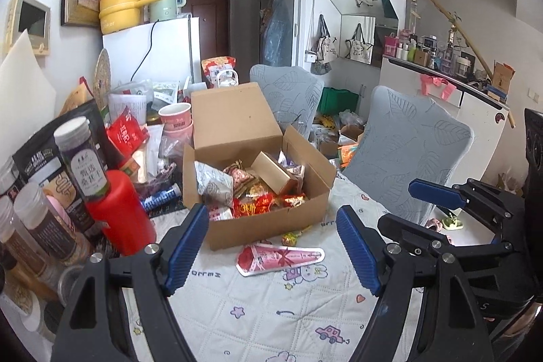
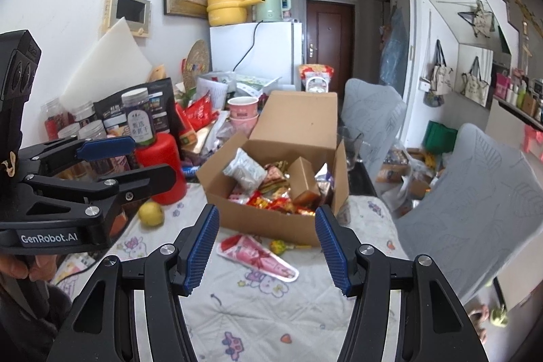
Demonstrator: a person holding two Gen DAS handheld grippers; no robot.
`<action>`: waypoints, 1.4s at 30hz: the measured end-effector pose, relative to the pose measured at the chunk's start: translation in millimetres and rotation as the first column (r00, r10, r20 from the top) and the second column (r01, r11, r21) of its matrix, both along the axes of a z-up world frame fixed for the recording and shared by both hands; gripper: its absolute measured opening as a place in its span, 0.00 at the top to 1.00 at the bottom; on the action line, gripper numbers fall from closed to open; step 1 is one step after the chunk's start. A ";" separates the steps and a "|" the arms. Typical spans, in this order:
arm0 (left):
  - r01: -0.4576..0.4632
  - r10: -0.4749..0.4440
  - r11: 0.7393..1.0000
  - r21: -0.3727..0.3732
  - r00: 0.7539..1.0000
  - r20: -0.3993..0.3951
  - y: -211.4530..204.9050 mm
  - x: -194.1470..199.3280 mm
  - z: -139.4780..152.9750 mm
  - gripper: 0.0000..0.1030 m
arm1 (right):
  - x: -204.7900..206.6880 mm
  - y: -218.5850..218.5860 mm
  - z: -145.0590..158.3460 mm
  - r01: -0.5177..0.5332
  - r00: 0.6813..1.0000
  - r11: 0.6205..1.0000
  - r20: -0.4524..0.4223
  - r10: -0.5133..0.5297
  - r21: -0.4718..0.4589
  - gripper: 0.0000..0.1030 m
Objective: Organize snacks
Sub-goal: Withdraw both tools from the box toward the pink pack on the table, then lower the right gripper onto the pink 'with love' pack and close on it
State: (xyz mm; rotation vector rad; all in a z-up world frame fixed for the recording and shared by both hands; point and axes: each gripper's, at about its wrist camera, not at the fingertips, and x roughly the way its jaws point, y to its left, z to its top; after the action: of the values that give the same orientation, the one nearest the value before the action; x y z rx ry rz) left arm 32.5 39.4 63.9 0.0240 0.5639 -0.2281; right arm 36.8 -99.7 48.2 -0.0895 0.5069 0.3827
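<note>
- Both grippers hang over the counter with nothing in them. Left gripper has its fingers spread wide and released; right gripper is parted too, a bit narrower, empty as well.
- The pink cone wrapper lies flat on the counter just ahead of the left fingers, pretty much between them. In the right view it's the same deal, dead centre past the tips.
- A small yellow-green candy sits just beyond the wrapper, up against the box front.
- What could go wrong, I reckon: that wrapper is thin, flat and shiny, so fingers closing from the sides may just skate over it or bunch up the quilted cloth instead.
- Two grippers aimed at the same spot is also asking for a bump, since the right gripper already sits close off the left one's right finger.
- A sloppy sweep could knock the candy under the box edge.
- The box is open, flap standing up at the back, ahead of both finger pairs. Inside: red snack packs, a white crinkly bag and a small brown carton. Already fairly full, so stuff dropped on top might slide off.
- Left of the left fingers there's a red bottle and a crowd of jars, easy to clip.
</note>
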 end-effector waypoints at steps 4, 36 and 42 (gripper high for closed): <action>-0.018 0.018 1.000 -0.001 1.000 -0.022 5.4 -2.8 -12.3 0.25 | -0.7 0.4 -16.4 -0.015 0.999 1.000 -0.032 0.015 0.005 0.43; -0.170 0.157 0.985 -0.023 0.946 -0.284 50.4 70.8 -131.2 0.25 | 120.2 42.0 -152.1 -0.269 0.904 0.962 -0.357 0.235 -0.048 0.43; -0.184 0.173 0.983 -0.005 0.934 -0.314 54.0 91.9 -146.3 0.25 | 147.8 48.2 -172.1 -0.293 0.884 0.952 -0.404 0.236 -0.086 0.38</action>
State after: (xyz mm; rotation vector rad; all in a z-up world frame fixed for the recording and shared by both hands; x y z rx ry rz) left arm 124.3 93.4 -82.5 -0.0983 0.8736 -0.0630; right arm 184.6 -51.6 -123.8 -0.2280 0.9244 0.6396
